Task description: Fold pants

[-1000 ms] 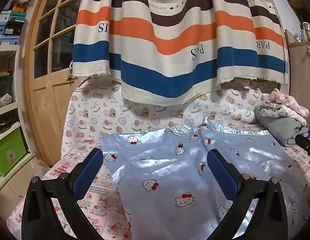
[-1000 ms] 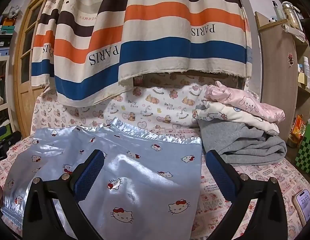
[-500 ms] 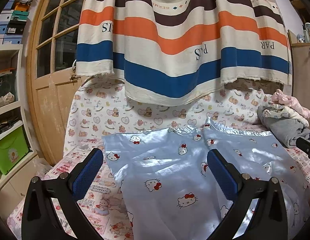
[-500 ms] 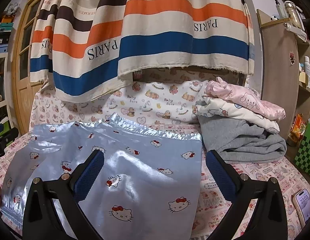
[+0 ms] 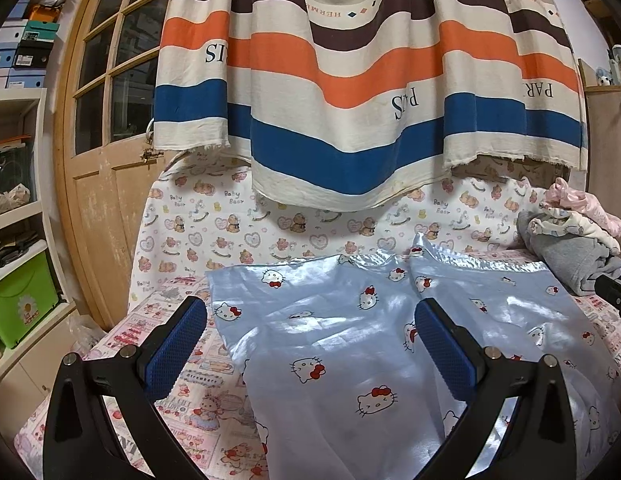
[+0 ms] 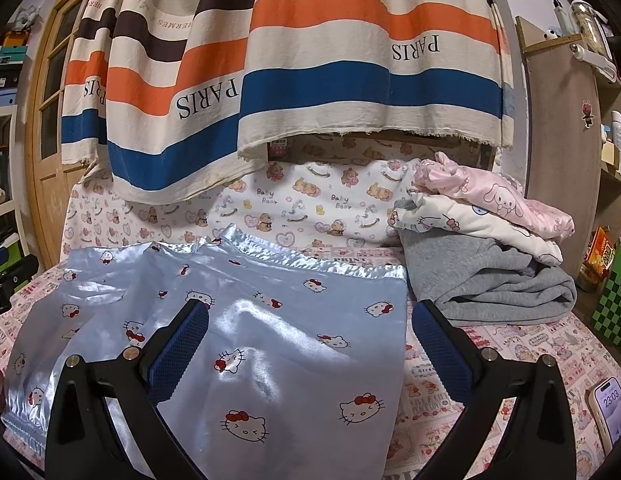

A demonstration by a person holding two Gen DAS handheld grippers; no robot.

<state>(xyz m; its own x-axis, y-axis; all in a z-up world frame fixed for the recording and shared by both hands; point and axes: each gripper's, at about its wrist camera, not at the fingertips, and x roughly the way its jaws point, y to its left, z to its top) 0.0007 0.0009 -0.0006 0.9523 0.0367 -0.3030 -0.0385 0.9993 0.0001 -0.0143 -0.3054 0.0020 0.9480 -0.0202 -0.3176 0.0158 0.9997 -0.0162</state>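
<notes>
A pair of shiny pale blue satin pants [image 5: 350, 344] printed with small cartoon cat faces lies spread flat on a bed covered by a pink cartoon-print sheet [image 5: 190, 412], its two hemmed leg ends pointing toward the far wall and its gathered waistband [image 6: 24, 424] at the near left edge in the right camera. The left gripper [image 5: 310, 344] hovers above the pants with its blue-padded jaws spread wide and nothing between them; the right gripper [image 6: 310, 344] hangs over the other leg, equally wide apart and empty. Compared with a second ago, both cameras have pulled back and risen a little, so slightly more of the cloth shows, but the pants themselves have not moved. That suggests the folding has not begun and the person is lining up a first grasp. A striped curtain [image 6: 350, 72] hangs behind the bed, a stack of folded clothes [image 6: 486, 256] sits just beside the pants on the right, and a phone [image 6: 608, 408] lies at the near right corner.
</notes>
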